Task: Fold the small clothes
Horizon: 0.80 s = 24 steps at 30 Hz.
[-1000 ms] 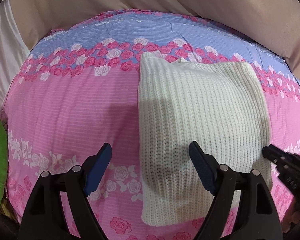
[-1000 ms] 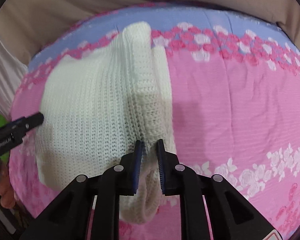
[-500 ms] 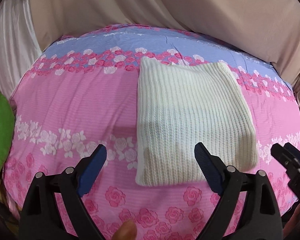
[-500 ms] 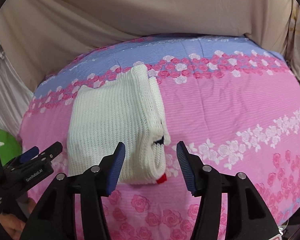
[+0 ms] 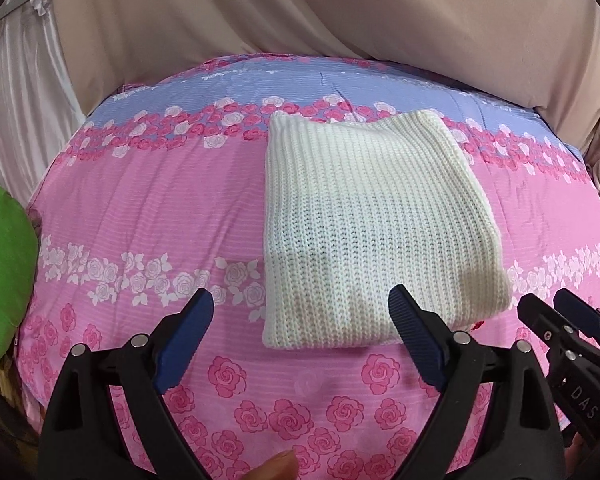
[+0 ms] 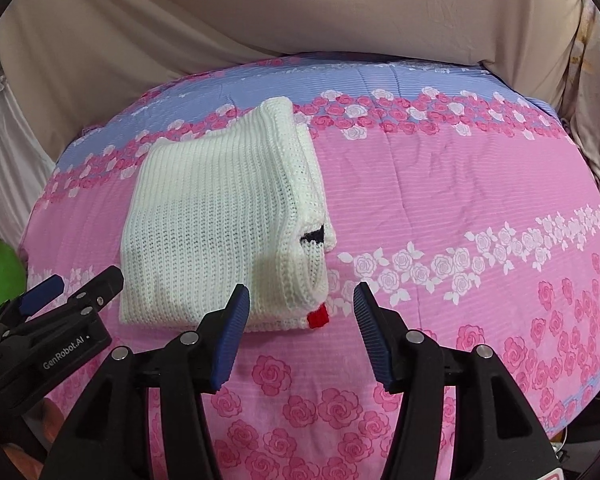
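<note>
I have let go: a second ago my right gripper [image 6: 300, 332] pinched the white knit sweater [image 5: 364, 236]; now both it and my left gripper [image 5: 300, 340] stand spread and pulled back. The sweater lies folded square on the bed [image 5: 148, 208], so this fold looks finished.

White knit sweater [image 5: 364, 232] folded flat, on bedspread [image 5: 148, 208].

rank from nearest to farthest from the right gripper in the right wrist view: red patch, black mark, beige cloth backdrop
From the right gripper:
1. Red patch, at the sweater's near corner.
2. Black mark, higher on the sweater's right edge.
3. Beige cloth backdrop, beyond the bed.
</note>
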### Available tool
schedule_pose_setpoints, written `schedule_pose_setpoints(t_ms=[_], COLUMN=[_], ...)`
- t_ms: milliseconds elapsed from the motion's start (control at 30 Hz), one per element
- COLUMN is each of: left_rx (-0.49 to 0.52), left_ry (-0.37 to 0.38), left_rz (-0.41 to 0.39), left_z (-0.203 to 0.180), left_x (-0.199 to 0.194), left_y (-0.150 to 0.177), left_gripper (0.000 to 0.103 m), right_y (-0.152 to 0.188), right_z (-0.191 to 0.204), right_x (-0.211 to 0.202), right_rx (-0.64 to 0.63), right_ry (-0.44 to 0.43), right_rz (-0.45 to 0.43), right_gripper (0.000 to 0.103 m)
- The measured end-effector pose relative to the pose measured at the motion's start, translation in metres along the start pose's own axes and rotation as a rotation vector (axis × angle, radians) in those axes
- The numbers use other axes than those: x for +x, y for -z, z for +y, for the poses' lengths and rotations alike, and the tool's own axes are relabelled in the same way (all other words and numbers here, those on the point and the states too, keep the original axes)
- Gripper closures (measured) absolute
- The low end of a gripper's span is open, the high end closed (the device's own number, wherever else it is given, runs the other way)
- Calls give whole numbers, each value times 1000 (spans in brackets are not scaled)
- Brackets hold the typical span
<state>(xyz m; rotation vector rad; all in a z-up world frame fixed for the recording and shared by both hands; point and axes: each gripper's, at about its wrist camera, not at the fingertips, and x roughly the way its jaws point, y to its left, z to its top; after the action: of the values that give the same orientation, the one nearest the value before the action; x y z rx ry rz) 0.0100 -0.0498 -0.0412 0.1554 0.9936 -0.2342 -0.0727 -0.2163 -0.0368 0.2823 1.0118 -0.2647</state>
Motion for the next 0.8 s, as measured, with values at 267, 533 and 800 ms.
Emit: schedule_pose_setpoints(t_ms=[267,533,800], left_rx=[12,17,16], left_ry=[-27,-37,-44], left_rz=[6,1,5], left_z=[-1,-5,-7], left_x=[-1,-5,-4], left_y=[4,6,6], left_gripper=[17,17,17], right_y=[4,8,9], right_z=[6,18,23], right_x=[-1,-1,-1], right_rx=[-14,-46,-68], right_ry=[-1,-14,-21], right_rz=[7,15,18], right_gripper=[49,49,49])
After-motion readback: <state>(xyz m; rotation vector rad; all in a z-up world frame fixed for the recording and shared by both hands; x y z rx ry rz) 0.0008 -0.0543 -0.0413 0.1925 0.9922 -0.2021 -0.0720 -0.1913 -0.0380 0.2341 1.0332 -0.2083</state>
